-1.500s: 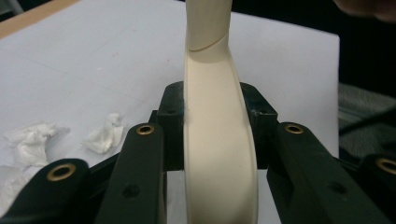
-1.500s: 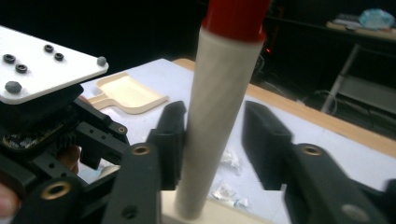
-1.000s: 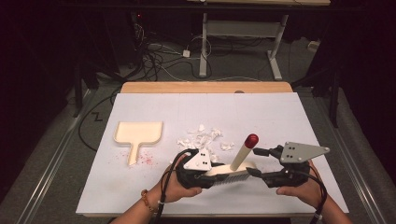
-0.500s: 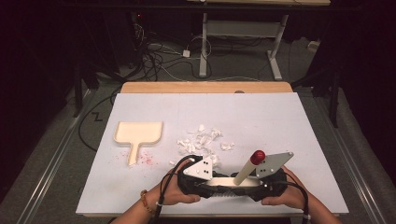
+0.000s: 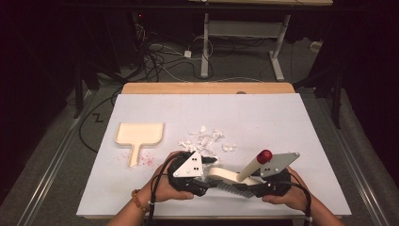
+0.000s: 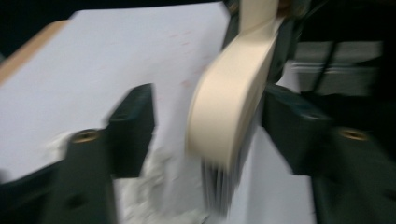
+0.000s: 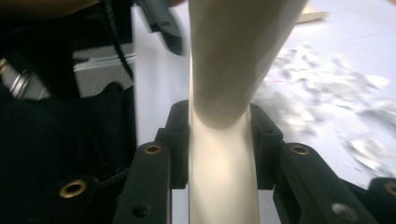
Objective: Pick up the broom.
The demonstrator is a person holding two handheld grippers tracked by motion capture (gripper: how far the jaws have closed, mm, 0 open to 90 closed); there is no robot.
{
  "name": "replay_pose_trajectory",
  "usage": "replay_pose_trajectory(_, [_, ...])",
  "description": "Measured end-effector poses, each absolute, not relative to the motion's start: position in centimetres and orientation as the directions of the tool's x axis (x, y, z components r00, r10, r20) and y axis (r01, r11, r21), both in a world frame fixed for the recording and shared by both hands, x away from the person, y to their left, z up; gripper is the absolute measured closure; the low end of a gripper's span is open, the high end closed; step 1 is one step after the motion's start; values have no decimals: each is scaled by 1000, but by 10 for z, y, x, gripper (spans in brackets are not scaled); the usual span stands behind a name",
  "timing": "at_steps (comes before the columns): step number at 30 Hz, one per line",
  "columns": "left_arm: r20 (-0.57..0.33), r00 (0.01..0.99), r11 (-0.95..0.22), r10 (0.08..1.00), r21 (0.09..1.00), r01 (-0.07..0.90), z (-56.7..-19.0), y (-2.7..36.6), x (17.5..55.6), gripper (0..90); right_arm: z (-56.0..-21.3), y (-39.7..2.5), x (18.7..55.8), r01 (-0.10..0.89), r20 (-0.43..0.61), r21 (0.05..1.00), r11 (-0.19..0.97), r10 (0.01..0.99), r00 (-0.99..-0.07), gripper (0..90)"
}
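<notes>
Fingers of right gripper (image 7: 219, 140) clamp brush (image 7: 229, 70) handle.

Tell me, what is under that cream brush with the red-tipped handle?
Under the cream brush, dark bristles hang over the white table sheet, with white paper scraps beside them. Whatever lies directly beneath the bristles is covered.

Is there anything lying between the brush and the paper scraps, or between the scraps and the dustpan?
Nothing visible does. The brush, clamped in the right gripper, sits just near-side of the paper scraps with bare table between. The dustpan lies left of the scraps, again with bare surface between. The left gripper is open around the brush head.
</notes>
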State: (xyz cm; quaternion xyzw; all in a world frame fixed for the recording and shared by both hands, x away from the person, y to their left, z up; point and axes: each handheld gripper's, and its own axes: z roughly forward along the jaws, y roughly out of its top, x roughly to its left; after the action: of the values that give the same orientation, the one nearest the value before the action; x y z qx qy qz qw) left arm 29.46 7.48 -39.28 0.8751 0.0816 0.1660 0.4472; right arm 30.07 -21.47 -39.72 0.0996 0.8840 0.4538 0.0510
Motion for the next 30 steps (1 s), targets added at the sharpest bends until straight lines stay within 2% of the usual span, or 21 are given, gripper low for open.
replay_pose_trajectory(3, [240,893,-578,381,816,28,-398,89,293,241,-393,-223,305,152,-17,818,555,288,-958,675])
replay_pose_trajectory(6, [262,866,-585,425,810,43,-402,100,291,211,-389,-227,308,155,-34,822,548,319,-947,675])
replay_pose_trajectory(8, [283,827,-592,485,802,73,-409,118,288,195,-384,-233,311,162,-57,825,542,365,-929,676])
replay_pose_trajectory(15, [281,748,-569,601,808,152,-426,159,281,177,-381,-243,320,174,-95,825,538,437,-895,676])
replay_pose_trajectory(17, [280,688,-553,669,807,209,-436,177,277,168,-380,-249,323,184,-113,824,536,473,-874,675])
replay_pose_trajectory(26, [229,649,-510,726,812,283,-454,202,262,169,-376,-259,330,209,-145,831,516,563,-814,676])
replay_pose_trajectory(30, [228,652,-502,723,822,270,-453,201,260,170,-376,-262,335,213,-154,832,513,581,-799,676])
